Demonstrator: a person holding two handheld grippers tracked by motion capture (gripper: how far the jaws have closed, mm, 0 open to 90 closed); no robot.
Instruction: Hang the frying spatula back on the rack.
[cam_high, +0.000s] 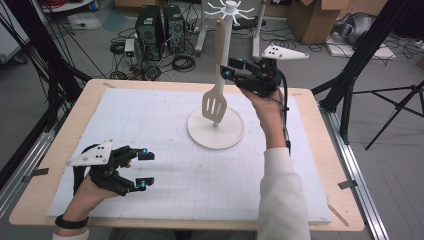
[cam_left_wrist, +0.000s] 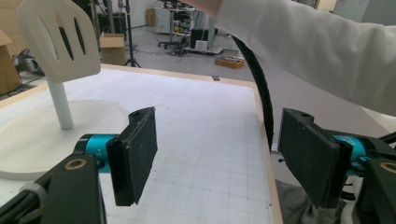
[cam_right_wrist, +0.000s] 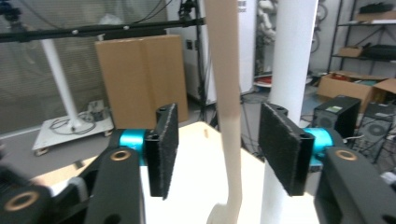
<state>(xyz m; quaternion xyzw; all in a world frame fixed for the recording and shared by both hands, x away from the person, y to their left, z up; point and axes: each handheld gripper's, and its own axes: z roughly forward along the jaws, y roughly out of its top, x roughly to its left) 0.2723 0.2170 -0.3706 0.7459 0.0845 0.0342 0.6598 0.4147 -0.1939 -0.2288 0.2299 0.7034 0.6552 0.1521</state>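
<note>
White gridded mat (cam_high: 165, 150) covers most of one pale wooden table (cam_high: 80, 100); its near edge is cut off behind the person's sleeve (cam_high: 282, 200). One white utensil stand (cam_high: 216, 131) sits on the mat past centre: a round base, an upright pole and a hooked crown whose far prongs are hard to make out. One cream slotted spatula (cam_high: 214, 104) hangs just beside the pole, blade down above the base, its handle top hidden against the pole. Two grippers: the right gripper (cam_high: 229, 67) is raised at the spatula's handle, jaws parted either side of it with gaps showing in the right gripper view. The left gripper (cam_high: 145, 170) hovers low over the mat's near left, jaws spread wide, holding nothing.
</note>
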